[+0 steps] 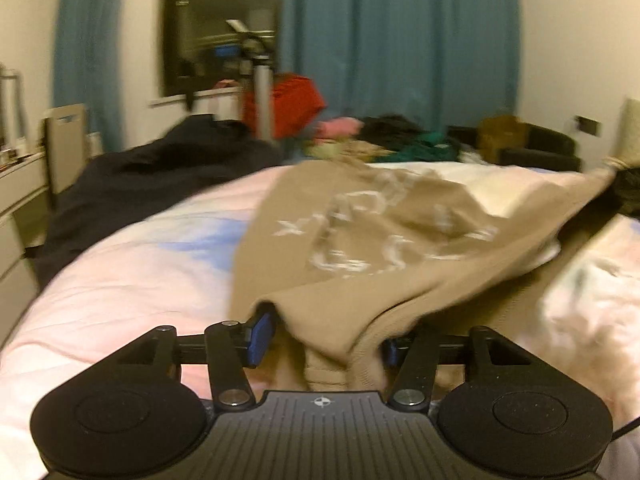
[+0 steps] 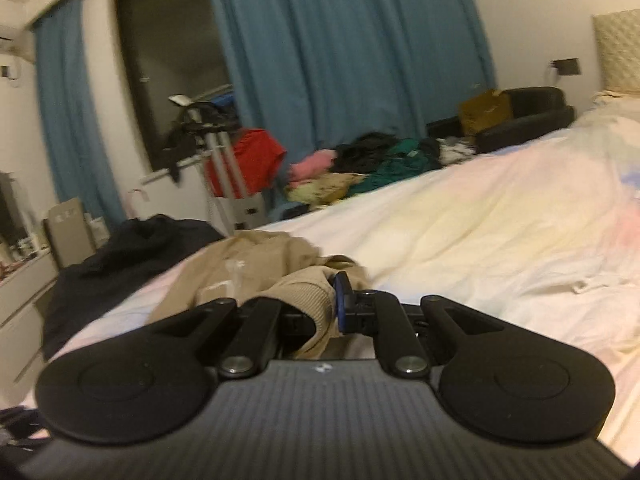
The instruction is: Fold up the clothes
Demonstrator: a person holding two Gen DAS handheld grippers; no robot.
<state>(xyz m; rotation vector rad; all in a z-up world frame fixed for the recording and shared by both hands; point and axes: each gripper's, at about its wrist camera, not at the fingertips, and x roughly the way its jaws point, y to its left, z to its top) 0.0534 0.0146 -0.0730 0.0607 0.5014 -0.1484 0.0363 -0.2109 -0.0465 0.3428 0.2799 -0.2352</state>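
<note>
On the pale bedspread [image 1: 120, 280], the tan sweater [image 1: 380, 240] with white lettering lies partly lifted, its ribbed hem pinched between the blue pads of the left gripper [image 1: 324, 340] while the right gripper [image 2: 320, 308] clamps another ribbed edge of it, near a dark garment [image 2: 132, 248].

My right tongs [image 2: 320, 312] pinch a ribbed edge of the tan top [image 2: 256, 268], the cloth bunched between the blue pads [image 2: 342, 300]. The rest of the top lies crumpled on the bed [image 2: 480, 220], toward its left edge, touching a black garment [image 2: 132, 252] that hangs over that edge. Beyond the bed's far side sits a clothes pile [image 2: 360, 164] before blue curtains [image 2: 340, 48].
</note>
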